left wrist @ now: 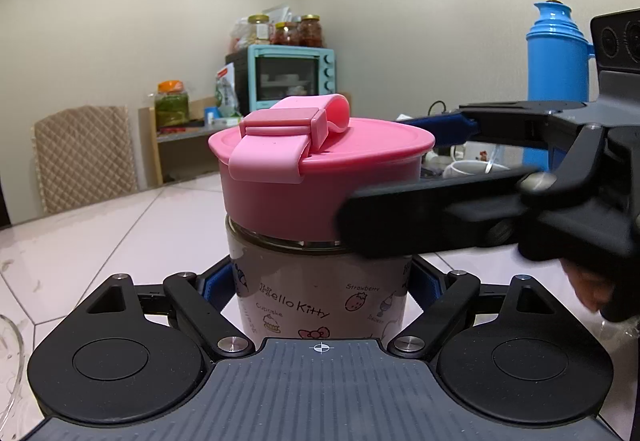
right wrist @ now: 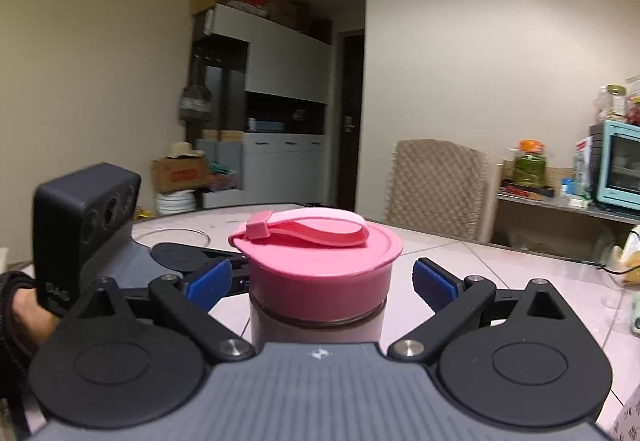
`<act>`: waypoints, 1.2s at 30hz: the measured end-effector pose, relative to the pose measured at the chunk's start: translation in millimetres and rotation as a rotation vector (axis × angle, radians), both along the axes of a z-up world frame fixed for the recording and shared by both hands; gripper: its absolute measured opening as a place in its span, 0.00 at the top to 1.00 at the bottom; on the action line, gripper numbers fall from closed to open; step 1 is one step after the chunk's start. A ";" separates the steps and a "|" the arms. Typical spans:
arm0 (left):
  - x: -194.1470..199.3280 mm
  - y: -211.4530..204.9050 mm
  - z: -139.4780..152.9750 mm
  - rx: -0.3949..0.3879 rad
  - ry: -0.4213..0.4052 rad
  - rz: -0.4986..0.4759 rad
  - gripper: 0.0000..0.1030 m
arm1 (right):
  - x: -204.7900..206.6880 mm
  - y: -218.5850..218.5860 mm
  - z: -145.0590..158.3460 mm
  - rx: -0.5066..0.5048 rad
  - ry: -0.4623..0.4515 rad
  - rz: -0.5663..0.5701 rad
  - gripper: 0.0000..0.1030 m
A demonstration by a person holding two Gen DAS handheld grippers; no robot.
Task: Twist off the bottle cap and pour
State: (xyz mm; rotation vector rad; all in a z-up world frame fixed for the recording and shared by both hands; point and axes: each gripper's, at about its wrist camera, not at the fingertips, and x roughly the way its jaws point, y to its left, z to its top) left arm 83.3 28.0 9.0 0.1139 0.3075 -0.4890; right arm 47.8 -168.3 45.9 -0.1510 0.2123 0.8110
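gripping bottle (left wrist: 320, 297), right gripper (right wrist: 322, 281) straddling cap (right wrist: 320, 273).

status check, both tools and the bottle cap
Left tool clamped on bottle body. Right tool open, straddling pink cap, not gripping. Cap still on. Nothing blocking.

The bottle cap (left wrist: 320, 177) is pink, with a paler pink strap (left wrist: 280, 141) across its top. The bottle (left wrist: 320, 297) below is pale pink with small cartoon drawings: a strawberry, a cupcake, a red bow, and dark lettering. The left claw (left wrist: 320, 281) and right claw (right wrist: 320, 281) are black with blue ribbed pads (right wrist: 434, 283). The worktop (left wrist: 120, 225) is pale pink-white tile with thin grey lines. A thermos (left wrist: 558, 53) is bright blue, a small oven (left wrist: 292, 77) turquoise, and a chair (left wrist: 84, 157) has a beige quilted diamond pattern.
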 end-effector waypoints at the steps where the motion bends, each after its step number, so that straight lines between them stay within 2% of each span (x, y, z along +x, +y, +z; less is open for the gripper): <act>1: 0.2 0.3 0.0 0.000 0.000 0.000 0.13 | 0.2 3.6 -0.9 0.009 0.011 -0.015 0.05; 5: 0.1 0.0 -0.2 0.000 0.000 0.000 0.13 | 1.3 13.4 -4.5 0.027 0.031 -0.060 0.07; 13: -0.3 -0.6 -0.4 0.000 0.000 0.000 0.13 | 5.9 25.0 -8.3 0.034 0.039 -0.125 0.17; 19: 0.0 -0.4 -0.7 0.000 0.000 0.000 0.13 | 8.7 22.3 -10.5 0.030 0.033 -0.090 0.18; 21: -0.2 -0.7 -0.7 0.000 0.000 0.000 0.13 | 11.7 17.9 -10.7 0.031 0.031 -0.048 0.18; 32: 0.4 -1.1 -1.6 0.001 0.000 0.000 0.13 | 76.3 -24.5 -11.0 0.025 0.037 0.476 0.18; 36: 0.1 -1.8 -1.8 0.001 -0.001 0.000 0.13 | 83.3 -26.5 -6.6 0.022 0.042 0.531 0.17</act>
